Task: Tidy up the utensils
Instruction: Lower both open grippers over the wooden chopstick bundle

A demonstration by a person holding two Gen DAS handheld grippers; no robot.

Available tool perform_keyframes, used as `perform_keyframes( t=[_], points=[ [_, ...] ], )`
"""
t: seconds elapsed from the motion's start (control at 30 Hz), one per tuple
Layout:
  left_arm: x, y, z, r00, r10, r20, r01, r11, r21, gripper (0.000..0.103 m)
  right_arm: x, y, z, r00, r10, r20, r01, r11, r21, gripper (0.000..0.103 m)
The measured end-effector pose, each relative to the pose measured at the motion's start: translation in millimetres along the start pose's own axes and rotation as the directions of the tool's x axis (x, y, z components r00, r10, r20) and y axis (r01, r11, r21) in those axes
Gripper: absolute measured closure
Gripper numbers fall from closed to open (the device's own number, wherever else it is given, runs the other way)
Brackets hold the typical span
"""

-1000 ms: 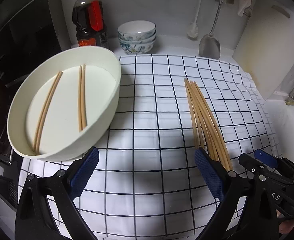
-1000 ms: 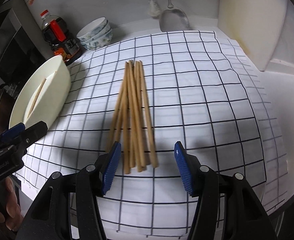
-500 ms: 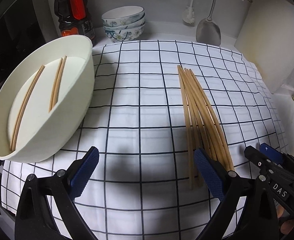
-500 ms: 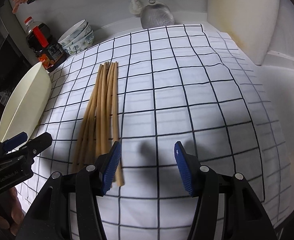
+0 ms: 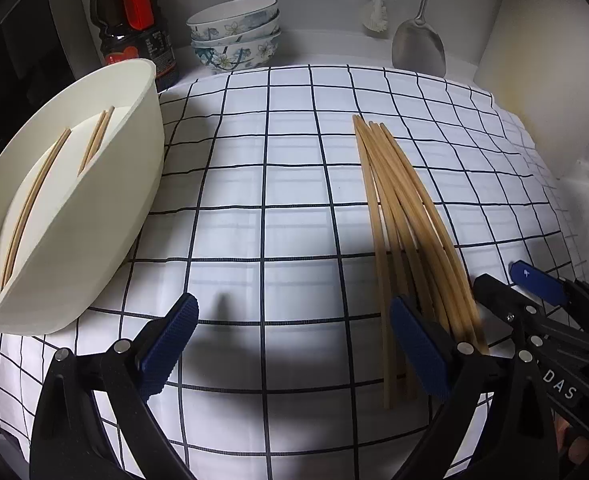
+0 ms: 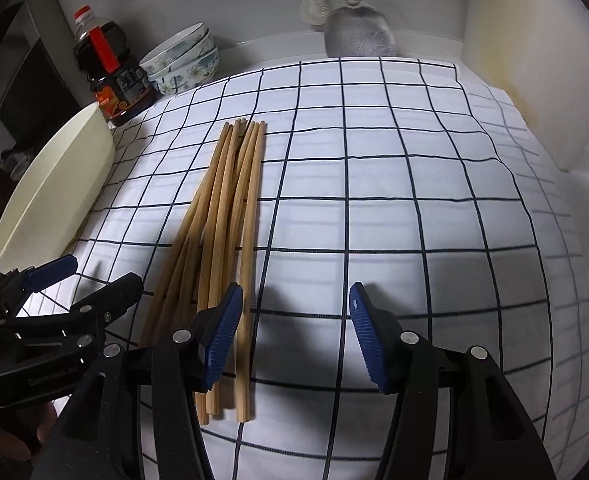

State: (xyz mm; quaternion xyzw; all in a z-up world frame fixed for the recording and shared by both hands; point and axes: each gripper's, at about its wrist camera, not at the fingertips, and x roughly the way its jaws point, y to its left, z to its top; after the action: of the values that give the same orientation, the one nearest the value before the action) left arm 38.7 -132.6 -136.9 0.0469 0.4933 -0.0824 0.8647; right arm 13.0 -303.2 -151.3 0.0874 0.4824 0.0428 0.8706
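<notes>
Over the last second the left gripper (image 5: pixel 290 344) has slid rightward toward the bundle of chopsticks (image 5: pixel 406 240): its right finger (image 5: pixel 420 354), first only reaching the near ends of the bundle's left sticks, now lies over those ends farther along their length. The cream bowl (image 5: pixel 106 216) has drifted to the left edge of that view. The right gripper (image 6: pixel 292 334) went from straddling the bundle's near ends to standing right of the bundle, then came back a little; its left finger (image 6: pixel 222 336) now overlaps the rightmost sticks. Both grippers' jaws stayed spread with nothing between them
</notes>
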Motion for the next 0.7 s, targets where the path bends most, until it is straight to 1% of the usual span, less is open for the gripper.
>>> perform_keyframes(
  t=[0.33,0.47,0.5,0.53,0.57,0.63,0.7],
  points=[
    [4,4,-1,1.0,0.006,-0.003,-0.006,1.0,-0.008,0.008,8,13,2,1.0,-0.031,0.0,0.031,0.993,-0.113,0.05],
    [5,3,0,1.0,0.005,-0.001,-0.005,1.0,-0.01,0.008,11,20,1,0.997,-0.082,0.014,0.084,0.979,-0.188,0.05],
    [5,2,0,1.0,0.005,0.0,-0.005,1.0,-0.01,0.008,10,19,1,0.996,-0.084,0.015,0.086,0.978,-0.191,0.051],
    [6,1,1,1.0,0.003,0.0,-0.003,1.0,-0.009,0.008,10,17,1,0.997,-0.08,0.015,0.082,0.979,-0.186,0.056],
    [6,0,1,1.0,0.002,-0.001,-0.002,1.0,-0.01,0.008,10,15,1,0.997,-0.078,0.016,0.08,0.981,-0.178,0.058],
    [7,-2,3,1.0,-0.001,0.0,0.001,1.0,-0.008,0.008,9,8,2,0.996,-0.081,0.022,0.084,0.985,-0.153,0.061],
    [11,-4,4,1.0,0.002,-0.003,-0.002,1.0,-0.007,0.008,8,5,2,0.996,-0.09,0.025,0.093,0.985,-0.143,0.061]
  ],
)
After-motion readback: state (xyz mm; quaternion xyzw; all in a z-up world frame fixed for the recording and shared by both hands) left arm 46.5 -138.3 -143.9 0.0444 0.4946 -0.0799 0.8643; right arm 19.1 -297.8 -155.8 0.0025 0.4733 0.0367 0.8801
